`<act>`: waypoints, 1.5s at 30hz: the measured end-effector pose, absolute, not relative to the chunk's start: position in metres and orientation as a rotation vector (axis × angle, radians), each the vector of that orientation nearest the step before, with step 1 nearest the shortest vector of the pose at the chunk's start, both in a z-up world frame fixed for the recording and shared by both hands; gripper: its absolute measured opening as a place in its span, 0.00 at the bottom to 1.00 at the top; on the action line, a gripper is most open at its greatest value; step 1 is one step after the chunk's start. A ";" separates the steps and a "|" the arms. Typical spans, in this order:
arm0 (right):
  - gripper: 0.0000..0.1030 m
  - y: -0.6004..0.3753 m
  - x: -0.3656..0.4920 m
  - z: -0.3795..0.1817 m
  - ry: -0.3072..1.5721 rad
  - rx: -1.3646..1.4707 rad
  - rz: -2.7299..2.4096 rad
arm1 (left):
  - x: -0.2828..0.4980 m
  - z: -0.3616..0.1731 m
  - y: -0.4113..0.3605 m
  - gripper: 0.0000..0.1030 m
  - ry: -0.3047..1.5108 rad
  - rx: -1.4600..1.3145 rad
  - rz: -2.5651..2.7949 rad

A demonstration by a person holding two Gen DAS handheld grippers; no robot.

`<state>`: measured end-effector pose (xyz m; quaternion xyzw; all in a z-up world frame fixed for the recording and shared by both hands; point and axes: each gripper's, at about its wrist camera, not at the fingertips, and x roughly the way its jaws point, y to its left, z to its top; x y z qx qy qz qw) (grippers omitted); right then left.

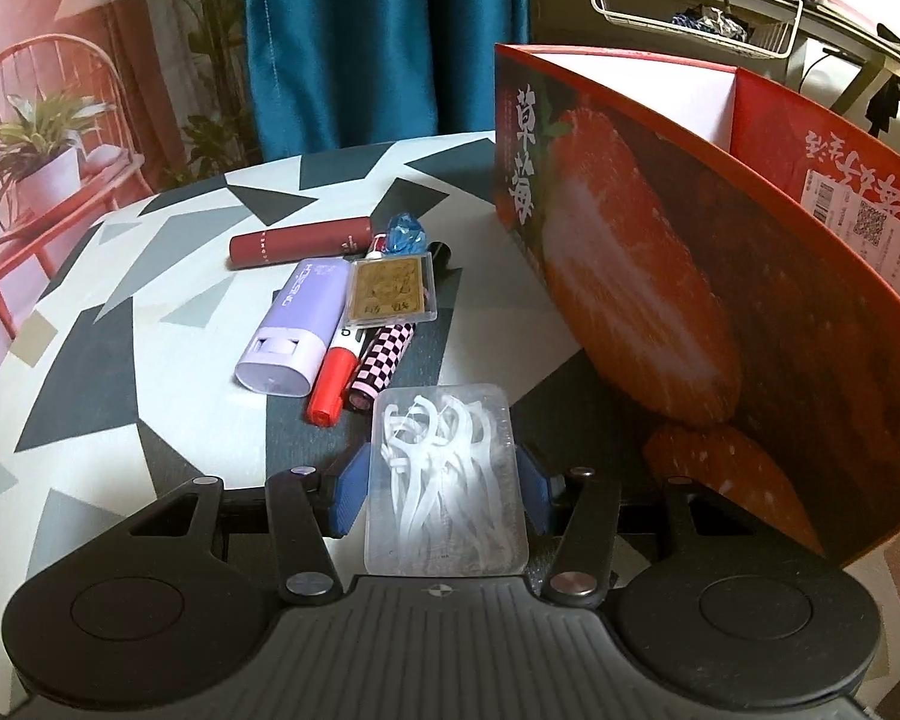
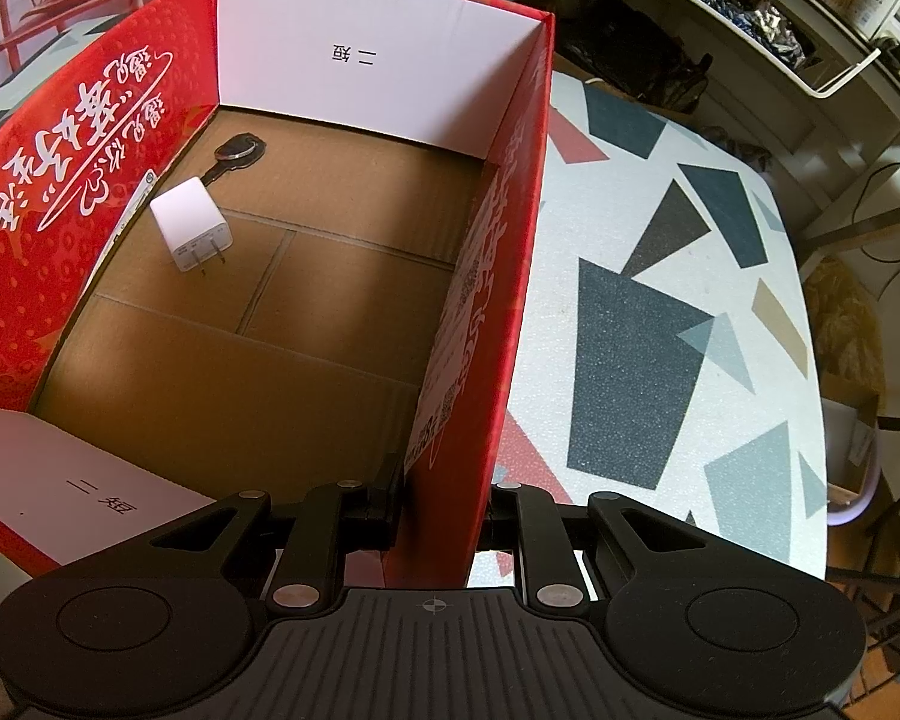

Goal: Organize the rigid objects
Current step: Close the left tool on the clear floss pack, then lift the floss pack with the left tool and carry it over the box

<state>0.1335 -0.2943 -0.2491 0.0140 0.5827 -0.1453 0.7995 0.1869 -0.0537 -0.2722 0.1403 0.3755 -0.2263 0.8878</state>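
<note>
My left gripper (image 1: 444, 495) is shut on a clear flat box of white floss picks (image 1: 444, 480), its blue pads (image 1: 351, 492) pressing both long sides. Beyond it on the patterned table (image 1: 120, 360) lie a lilac case (image 1: 297, 327), a red marker (image 1: 333, 378), a pink-and-black checkered tube (image 1: 381, 366), a clear case with a gold card (image 1: 392, 291), a maroon tube (image 1: 300, 243) and a small blue piece (image 1: 405, 234). My right gripper (image 2: 444, 516) is shut on the right wall of the red strawberry box (image 2: 498, 300). A white charger plug (image 2: 192, 225) and a black key (image 2: 237, 153) lie inside.
The strawberry box (image 1: 660, 300) stands tall just right of the left gripper. A teal curtain (image 1: 360, 42) hangs behind the table. A white wire basket (image 1: 690, 18) and a cluttered shelf stand at the back right. The table's right edge (image 2: 810, 360) drops toward cables and the floor.
</note>
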 end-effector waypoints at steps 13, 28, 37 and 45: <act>0.16 -0.294 0.134 -0.249 1.249 0.029 -0.311 | 0.189 -0.277 -0.047 0.53 0.808 0.242 -0.465; 0.17 -0.294 0.133 -0.248 1.247 0.017 -0.307 | 0.211 -0.217 -0.035 0.53 0.711 0.158 -0.495; 0.17 -0.293 0.133 -0.248 1.248 0.009 -0.304 | 0.219 -0.172 -0.065 0.53 0.602 0.206 -0.599; 0.17 -0.293 0.134 -0.249 1.247 0.002 -0.302 | 0.229 -0.154 -0.101 0.53 0.551 0.222 -0.671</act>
